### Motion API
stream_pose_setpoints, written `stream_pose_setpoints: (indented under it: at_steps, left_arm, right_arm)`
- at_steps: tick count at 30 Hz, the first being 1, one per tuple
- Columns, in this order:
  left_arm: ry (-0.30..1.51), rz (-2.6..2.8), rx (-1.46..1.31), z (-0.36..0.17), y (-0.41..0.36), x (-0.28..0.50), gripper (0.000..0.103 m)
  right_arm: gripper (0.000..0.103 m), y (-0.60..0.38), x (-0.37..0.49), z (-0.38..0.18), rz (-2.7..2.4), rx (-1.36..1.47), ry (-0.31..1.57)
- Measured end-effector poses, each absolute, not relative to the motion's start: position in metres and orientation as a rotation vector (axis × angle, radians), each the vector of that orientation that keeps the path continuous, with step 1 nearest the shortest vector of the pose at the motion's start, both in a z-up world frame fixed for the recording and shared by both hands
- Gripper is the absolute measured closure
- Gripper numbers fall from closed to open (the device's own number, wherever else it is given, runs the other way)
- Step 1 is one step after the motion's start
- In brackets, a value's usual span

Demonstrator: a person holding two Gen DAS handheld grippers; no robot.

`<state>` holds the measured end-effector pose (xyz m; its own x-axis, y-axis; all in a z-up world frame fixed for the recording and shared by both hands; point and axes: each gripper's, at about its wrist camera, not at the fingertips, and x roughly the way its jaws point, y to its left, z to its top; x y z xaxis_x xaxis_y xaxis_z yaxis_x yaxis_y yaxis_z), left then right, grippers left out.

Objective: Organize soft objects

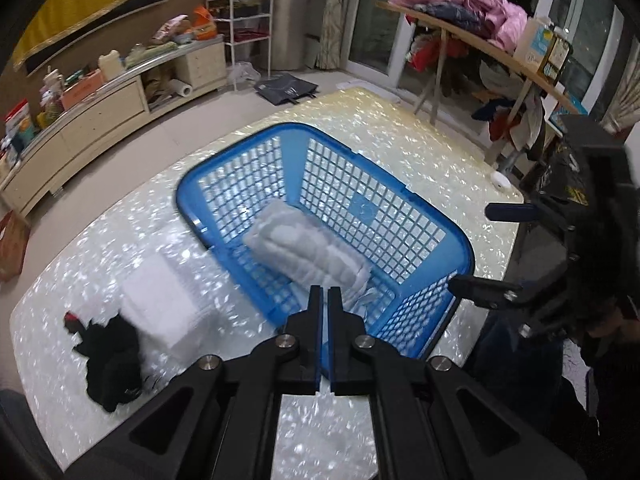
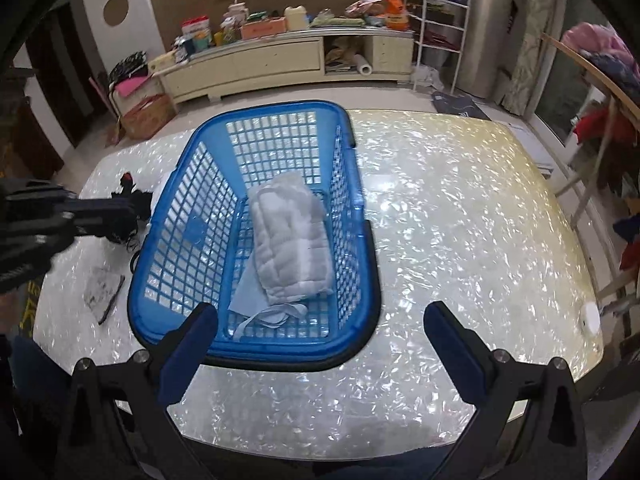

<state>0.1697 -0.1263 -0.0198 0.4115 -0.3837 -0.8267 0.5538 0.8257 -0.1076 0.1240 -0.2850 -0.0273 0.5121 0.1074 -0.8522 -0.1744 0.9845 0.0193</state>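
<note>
Blue basket [image 2: 256, 216] on pearly table [image 2: 460, 208], white quilted cloth [image 2: 290, 240] inside. Left gripper [image 1: 325, 294] fingers pressed together, holding nothing, above near rim. Right gripper [image 2: 320, 320] spread wide, empty. Black cloth [image 1: 110, 360] beside basket.

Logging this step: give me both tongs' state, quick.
Left tongs: closed, holding nothing visible, above the basket.
Right tongs: open, empty.

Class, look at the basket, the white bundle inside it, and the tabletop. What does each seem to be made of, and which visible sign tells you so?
Basket: glossy blue plastic, judging by its moulded grid walls and smooth rim.
White bundle: soft quilted fabric, probably padded; stitched ridges and loose ties show.
Tabletop: hard, polished, with pearly flakes that glint; possibly shell-effect laminate or resin, though the look leaves it open.
</note>
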Motion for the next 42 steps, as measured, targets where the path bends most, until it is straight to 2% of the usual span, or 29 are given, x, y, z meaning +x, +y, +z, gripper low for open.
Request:
stream_pose_setpoints:
  at_steps: [6,12,17,18,20,22,25,35,36,37,42]
  left_arm:
    - [0.983,-0.573,0.257,-0.041,-0.154,0.185,0.098]
    - [0.984,-0.569,0.286,-0.049,-0.167,0.190,0.067]
    - [0.987,-0.571,0.314,-0.044,-0.169,0.188,0.065]
    - [0.986,-0.569,0.318,-0.043,-0.169,0.187,0.062]
    - [0.981,-0.569,0.313,-0.039,-0.165,0.184,0.055]
    - [0.974,-0.570,0.307,-0.035,-0.160,0.182,0.037]
    - [0.957,-0.565,0.306,-0.026,-0.150,0.175,0.017]
    - [0.938,-0.503,0.259,0.002,-0.095,0.153,0.012]
    - [0.939,-0.485,0.257,0.004,-0.088,0.149,0.008]
    - [0.940,-0.473,0.249,0.005,-0.081,0.147,0.001]
    - [0.938,-0.415,0.193,0.010,-0.039,0.131,0.000]
  right_arm:
    - [0.000,-0.295,0.126,-0.033,0.166,-0.046,1.022]
    - [0.000,-0.298,0.126,-0.037,0.163,-0.030,1.031]
    - [0.000,-0.295,0.125,-0.032,0.161,-0.027,1.027]
    - [0.000,-0.294,0.125,-0.031,0.164,-0.030,1.025]
    - [0.000,-0.290,0.124,-0.027,0.168,-0.034,1.021]
    - [0.000,-0.288,0.124,-0.024,0.173,-0.039,1.014]
    - [0.000,-0.282,0.122,-0.019,0.184,-0.047,1.001]
    - [0.000,-0.246,0.114,0.000,0.236,-0.092,0.961]
    - [0.000,-0.241,0.114,0.000,0.245,-0.094,0.962]
    - [0.000,-0.234,0.114,0.000,0.259,-0.100,0.964]
    - [0.000,-0.200,0.110,0.004,0.319,-0.142,0.960]
